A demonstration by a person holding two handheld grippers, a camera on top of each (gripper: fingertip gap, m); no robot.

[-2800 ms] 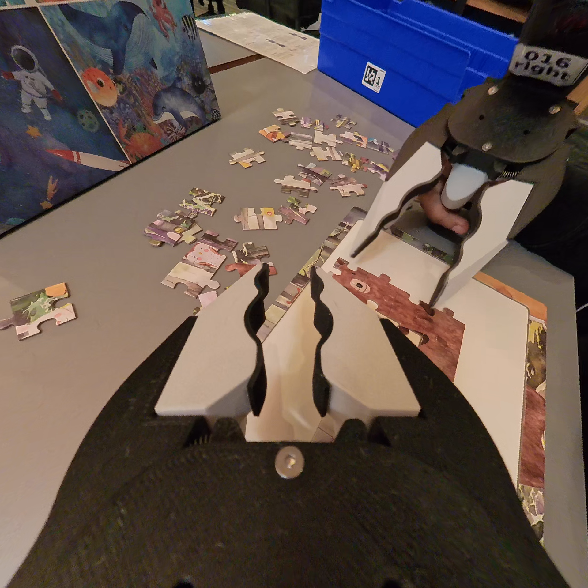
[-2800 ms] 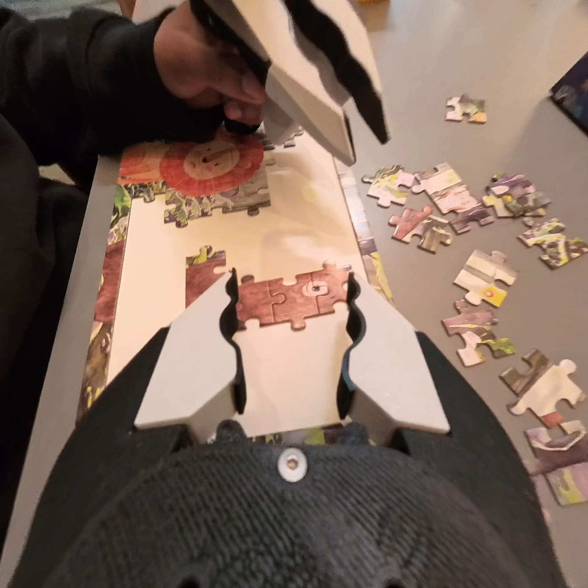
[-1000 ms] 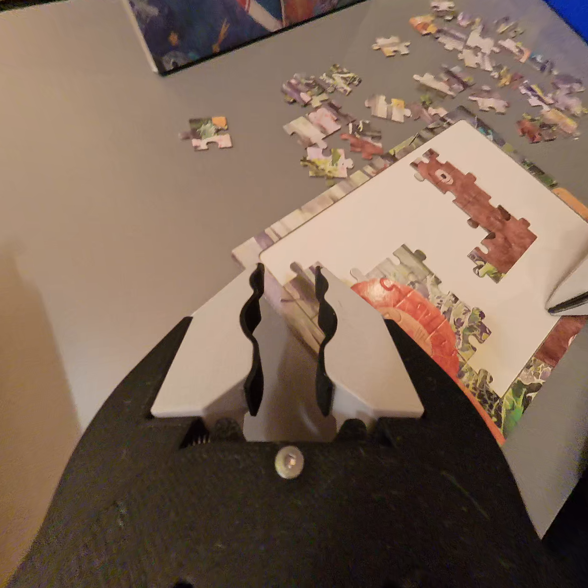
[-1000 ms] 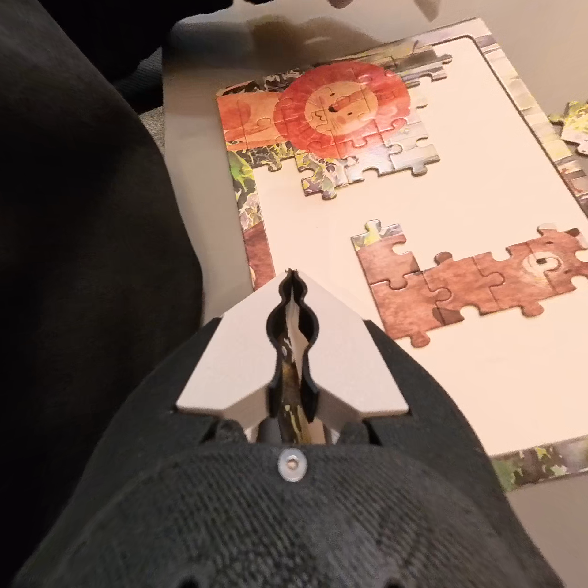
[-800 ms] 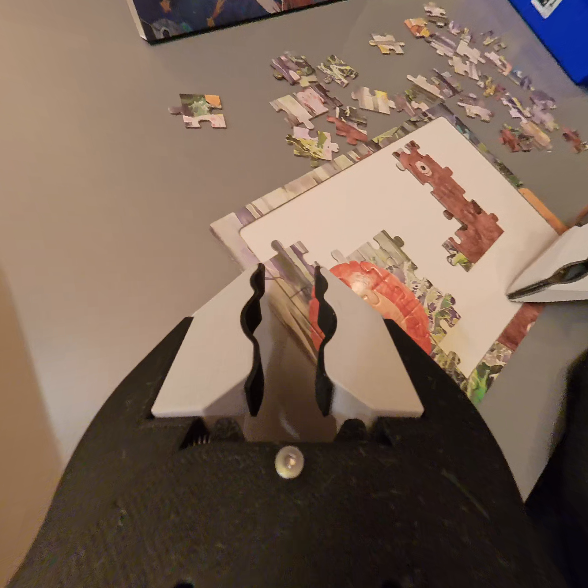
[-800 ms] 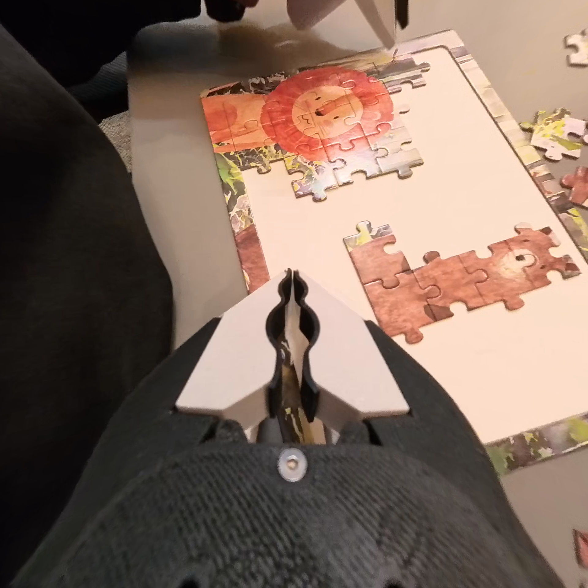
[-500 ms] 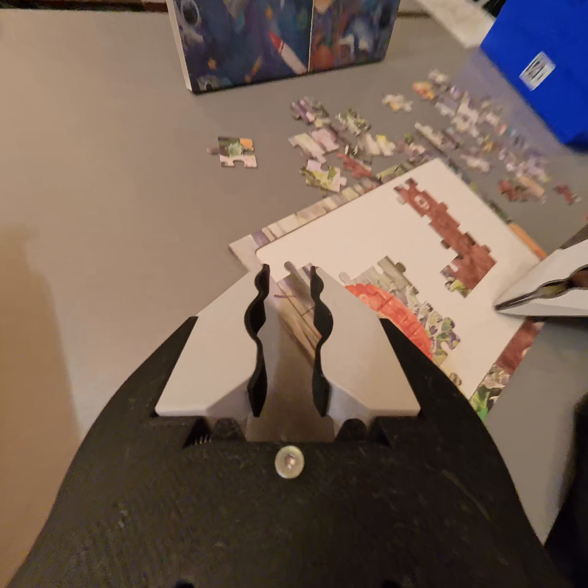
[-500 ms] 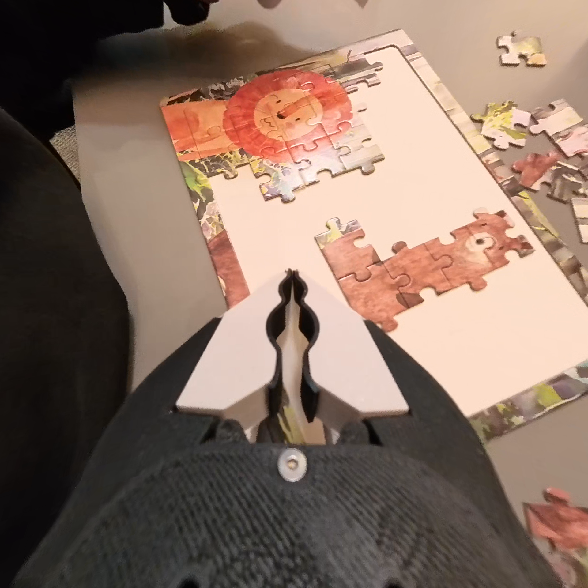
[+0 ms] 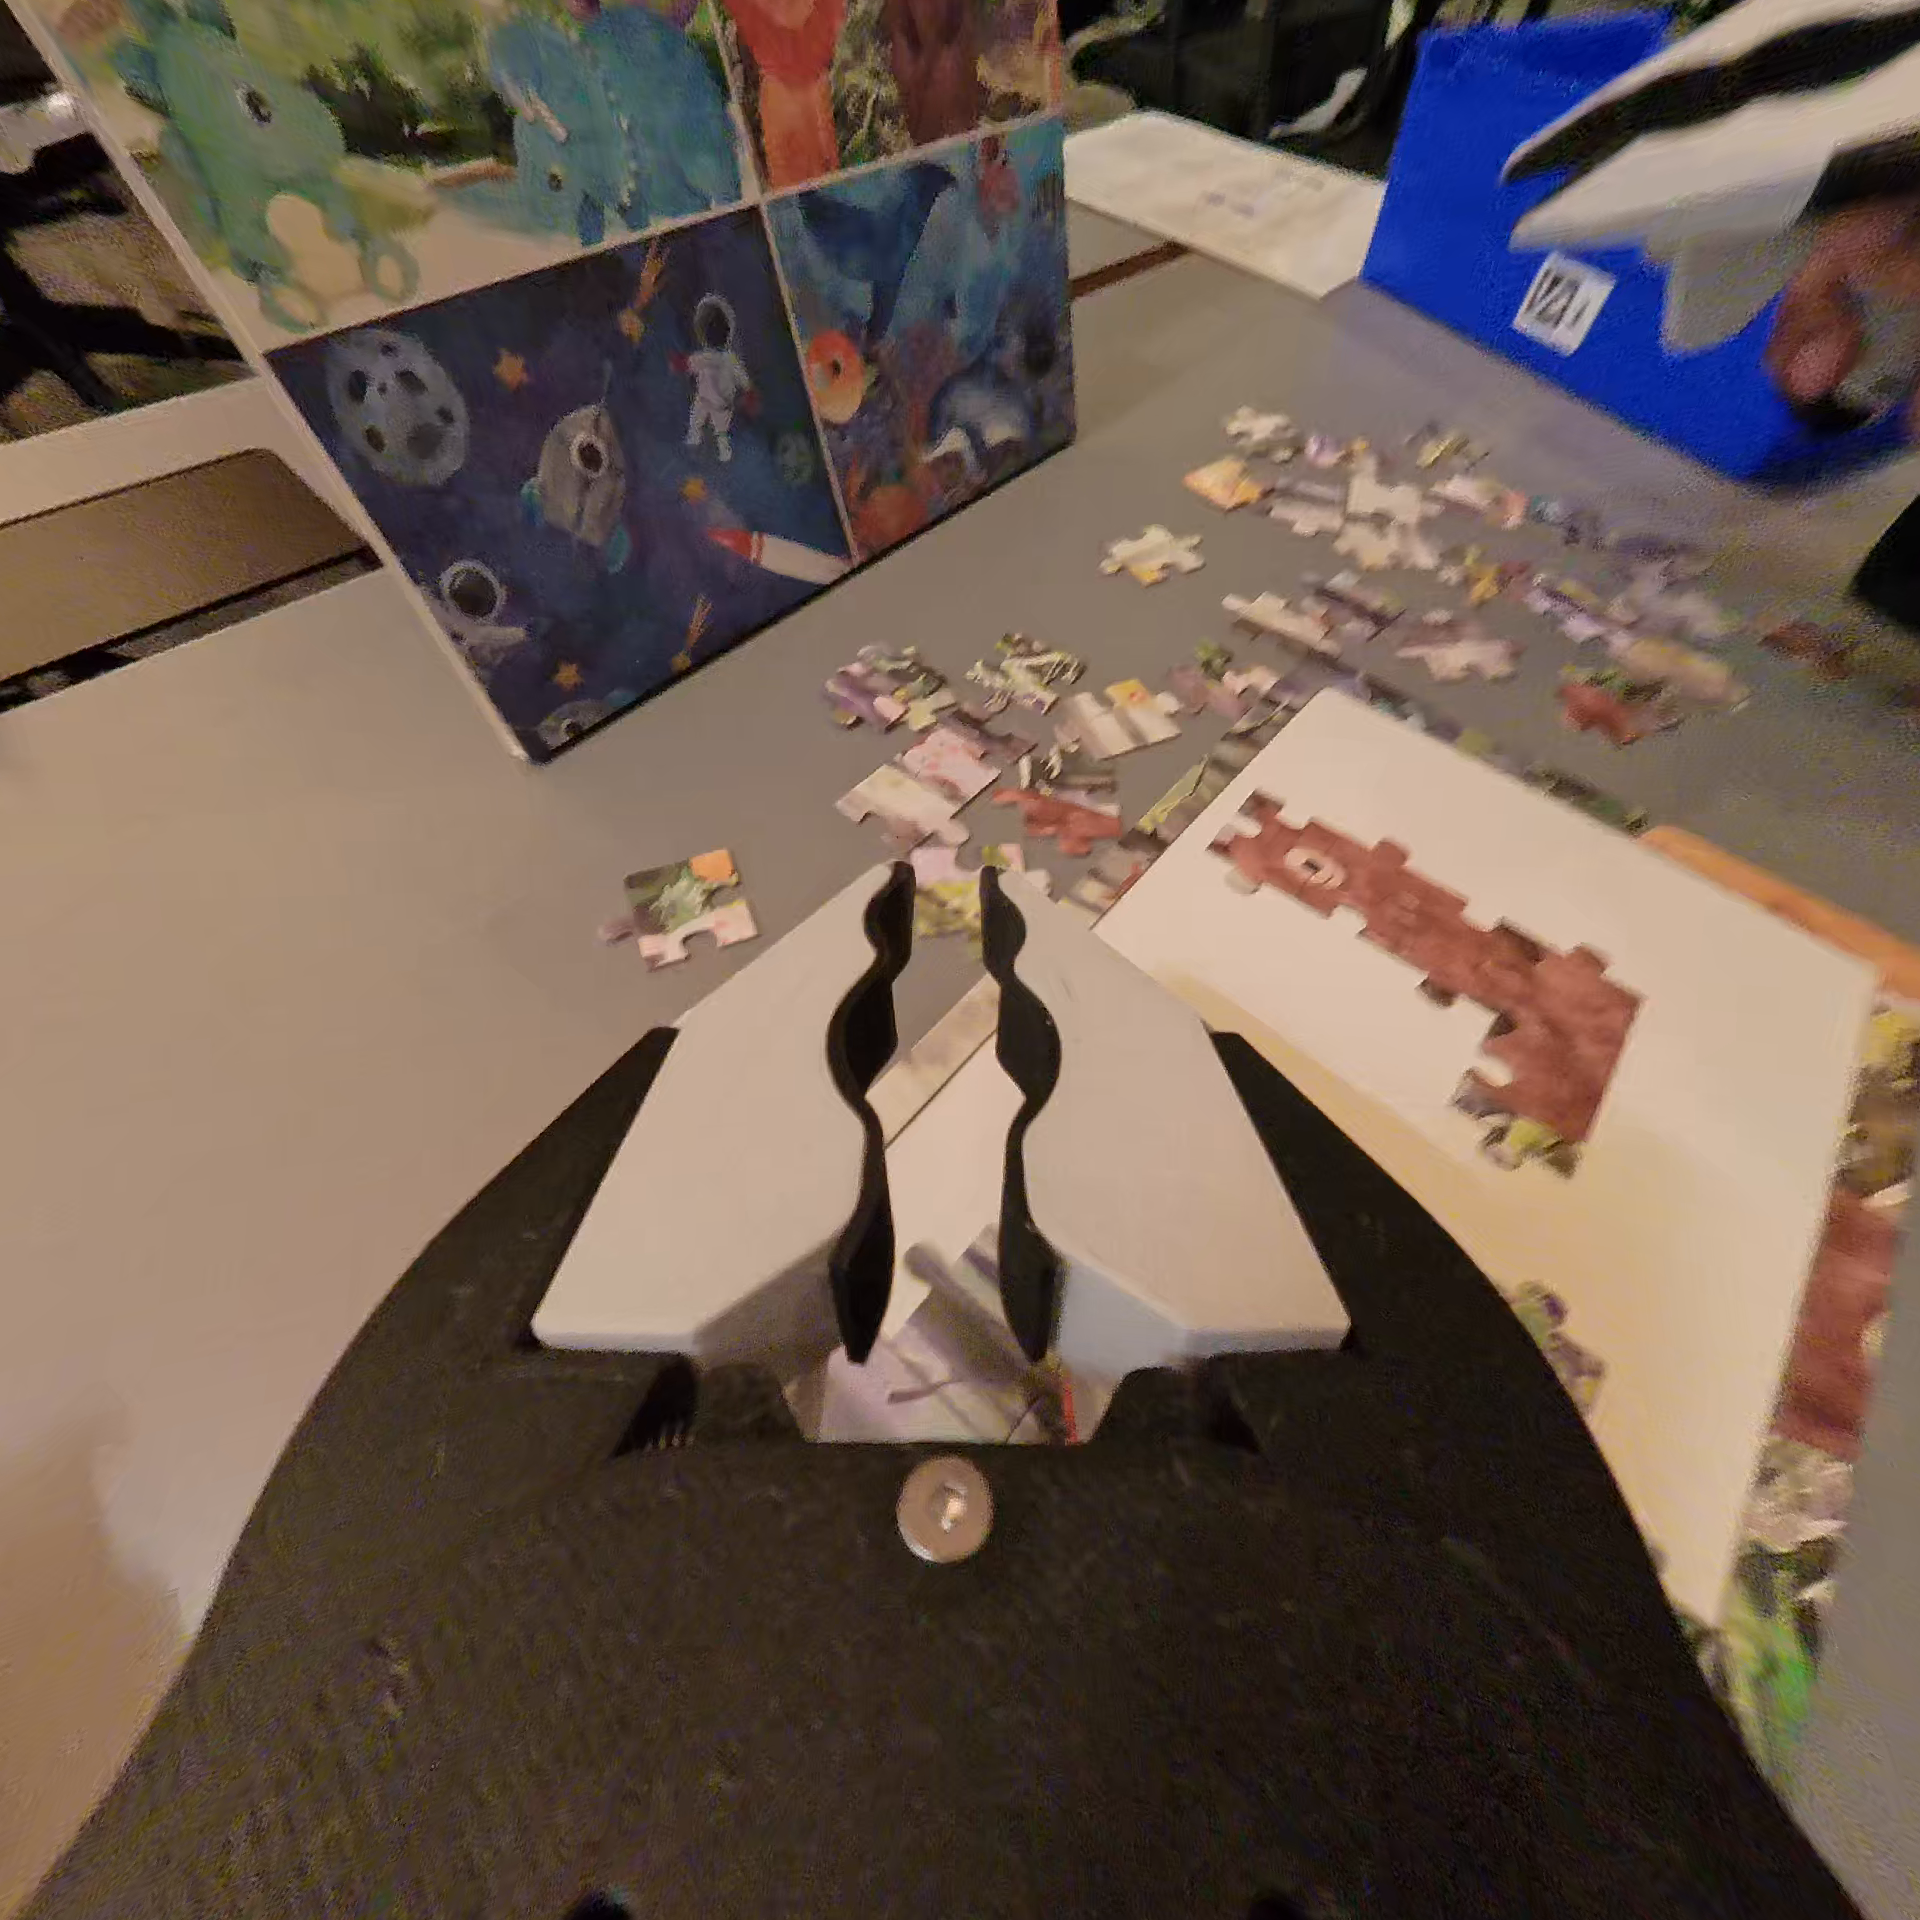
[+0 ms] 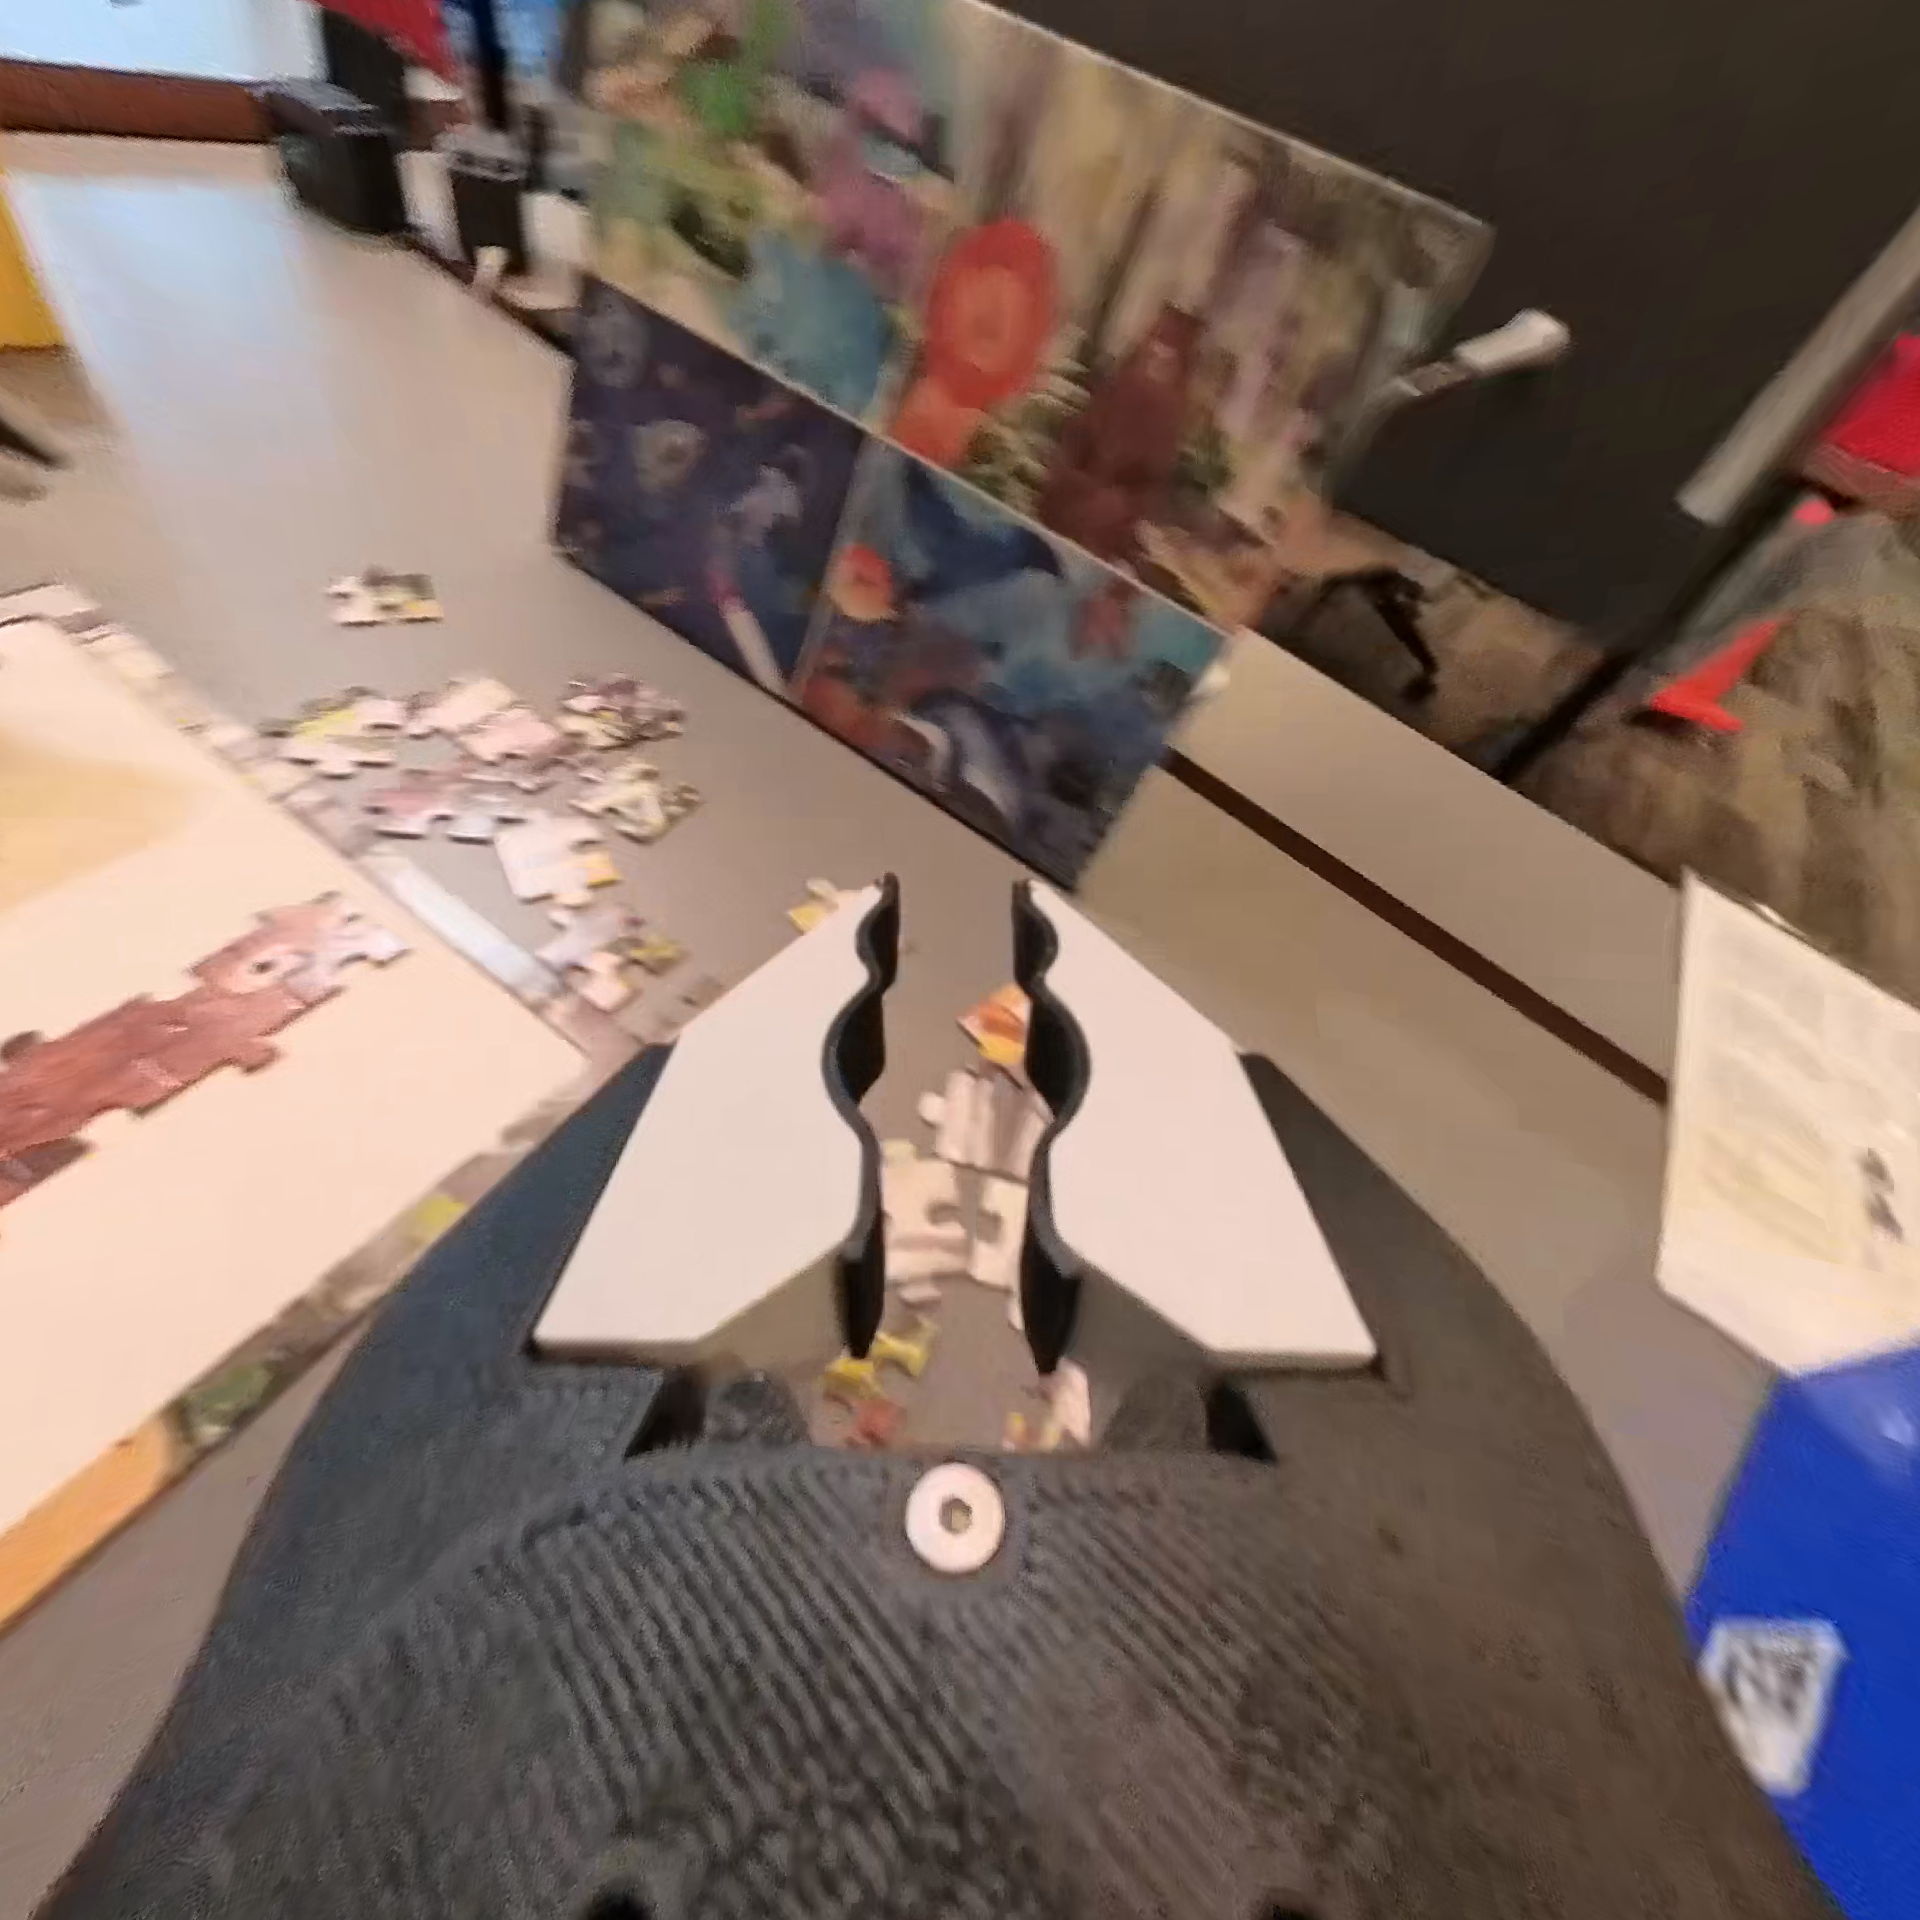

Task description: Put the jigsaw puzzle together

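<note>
The white puzzle board (image 9: pixel 1683 1195) lies on the grey table at the right of the left wrist view, with a joined strip of brown bear pieces (image 9: pixel 1455 966) on it. Loose puzzle pieces (image 9: pixel 1039 717) are scattered beyond it. My left gripper (image 9: pixel 940 883) is open and empty, above the board's left corner. My right gripper (image 10: pixel 951 894) is open and empty, above several loose pieces (image 10: pixel 977 1143). The board (image 10: pixel 260 1195) and bear strip (image 10: pixel 156 1029) are to its left. It also shows blurred at the top right of the left wrist view (image 9: pixel 1527 197).
A puzzle box with space and sea pictures (image 9: pixel 665 468) stands behind the pieces, also in the right wrist view (image 10: pixel 883 582). A blue bin (image 9: pixel 1621 281) is at the far right. A paper sheet (image 10: pixel 1797 1143) lies by the bin (image 10: pixel 1829 1558). One piece (image 9: pixel 686 904) lies apart. The left gripper's tips are roughly 30 cm from the right gripper's.
My right gripper was shut at the board's near edge; it has opened and swung over to the loose pieces. My left gripper has tilted up, and the lion section has left its view.
</note>
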